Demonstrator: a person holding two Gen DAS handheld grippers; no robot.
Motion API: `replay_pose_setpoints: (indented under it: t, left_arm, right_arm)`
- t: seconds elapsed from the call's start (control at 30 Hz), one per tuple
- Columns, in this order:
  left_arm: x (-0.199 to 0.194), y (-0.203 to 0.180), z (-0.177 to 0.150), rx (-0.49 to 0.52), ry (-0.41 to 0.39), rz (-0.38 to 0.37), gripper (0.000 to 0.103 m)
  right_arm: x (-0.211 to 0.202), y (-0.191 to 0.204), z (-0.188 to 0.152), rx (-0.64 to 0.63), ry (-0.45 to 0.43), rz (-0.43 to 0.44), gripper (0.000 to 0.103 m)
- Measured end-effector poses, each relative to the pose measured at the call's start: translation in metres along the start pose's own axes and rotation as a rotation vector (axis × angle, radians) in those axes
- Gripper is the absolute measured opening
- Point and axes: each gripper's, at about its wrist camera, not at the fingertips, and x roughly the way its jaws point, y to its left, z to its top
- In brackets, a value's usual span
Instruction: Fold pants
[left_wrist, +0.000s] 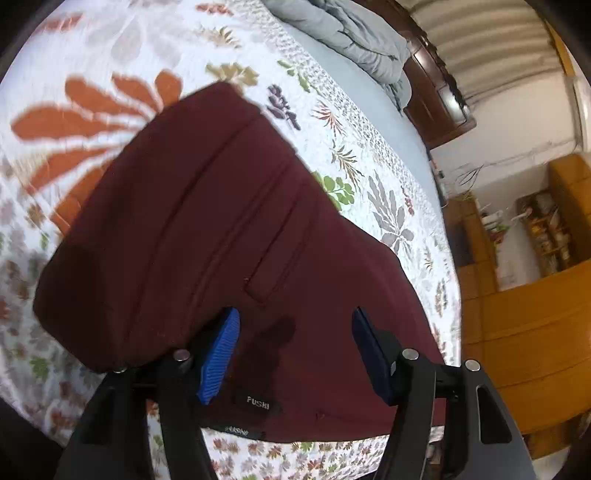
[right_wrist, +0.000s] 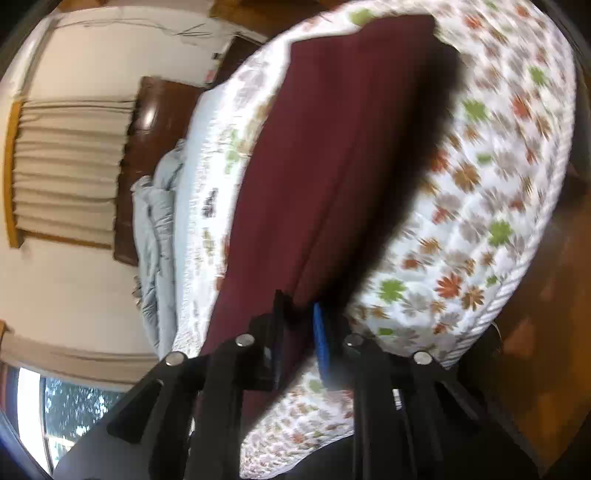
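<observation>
The maroon pants (left_wrist: 221, 229), lying part-folded on the floral bedspread (left_wrist: 74, 55), are pinched at an edge by the right claw (right_wrist: 299, 332) for folding, while the left claw (left_wrist: 293, 354) is held spread wide above the waistband.

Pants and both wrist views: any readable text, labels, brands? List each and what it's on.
"FUSHI": white letters on a black label at the near edge of the maroon pants, left wrist view.
Second black label just below it on the pants: white lettering, too small and blurred to read.
Right wrist view: no text readable; the picture is motion-blurred.
Floral bedspread: pattern only, no text.
</observation>
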Motion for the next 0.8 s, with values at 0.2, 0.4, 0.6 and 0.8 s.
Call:
replay_pose_setpoints:
  t: [0.2, 0.4, 0.6, 0.8]
  left_arm:
    - [-0.001, -0.041, 0.017, 0.151, -0.055, -0.055, 0.065]
    - [0.035, -0.004, 0.059, 0.042, -0.019, 0.018, 0.049]
    - [0.027, 0.042, 0.052, -0.077, 0.023, 0.044, 0.003]
    - [-0.004, 0.005, 0.042, 0.102, -0.078, 0.014, 0.066]
  right_arm:
    - [-0.049, 0.01, 0.015, -0.077, -0.159, -0.051, 0.029]
    - [-0.032, 0.002, 0.05, -0.077, -0.14, 0.025, 0.028]
    - [-0.027, -0.053, 0.071, 0.043, -0.101, 0.031, 0.002]
    - [-0.096, -0.063, 0.076, 0.095, -0.275, 0.122, 0.039]
